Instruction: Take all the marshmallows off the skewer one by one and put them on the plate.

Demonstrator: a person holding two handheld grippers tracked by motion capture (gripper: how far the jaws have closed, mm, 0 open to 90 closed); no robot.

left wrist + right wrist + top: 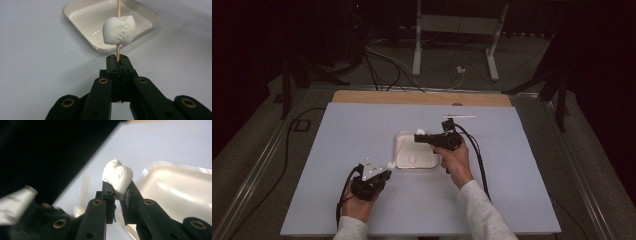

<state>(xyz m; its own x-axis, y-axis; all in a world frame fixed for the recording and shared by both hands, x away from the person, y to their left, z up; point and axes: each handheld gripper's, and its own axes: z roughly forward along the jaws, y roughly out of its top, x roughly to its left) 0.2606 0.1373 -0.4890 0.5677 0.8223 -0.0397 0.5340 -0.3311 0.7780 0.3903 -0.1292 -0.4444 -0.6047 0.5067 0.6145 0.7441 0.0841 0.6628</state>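
Left gripper view first: closest to the lens, the left gripper [117, 60] has its two black jaws pressed together on the base of a thin wooden skewer [118, 51], holding it straight out like a post, and a puffy white marshmallow [119, 30] is already threaded partway along it. Clamping low on the stick leaves the far length free, which looks like the point, since more pieces could slide on from the tip. From the high view, that left gripper [388, 166] sits near the front of the pale blue-grey table mat [337, 150], just beside the front left corner of the shallow cream square tray [399, 150], steady and waiting. Moving farther out, the right gripper [418, 136] hovers over the tray's back edge, and in the right gripper view its jaws pinch the lower part of a second white marshmallow [117, 177], squeezing it so most of the body stands clear above the pads. That exposed top is probably what will meet the skewer tip. One more small white marshmallow [411, 160] lies in the tray, held back as stock. Beyond the tray, a thin pale stick [459, 117], likely a spare skewer, rests near the mat's far edge, well apart from both hands.
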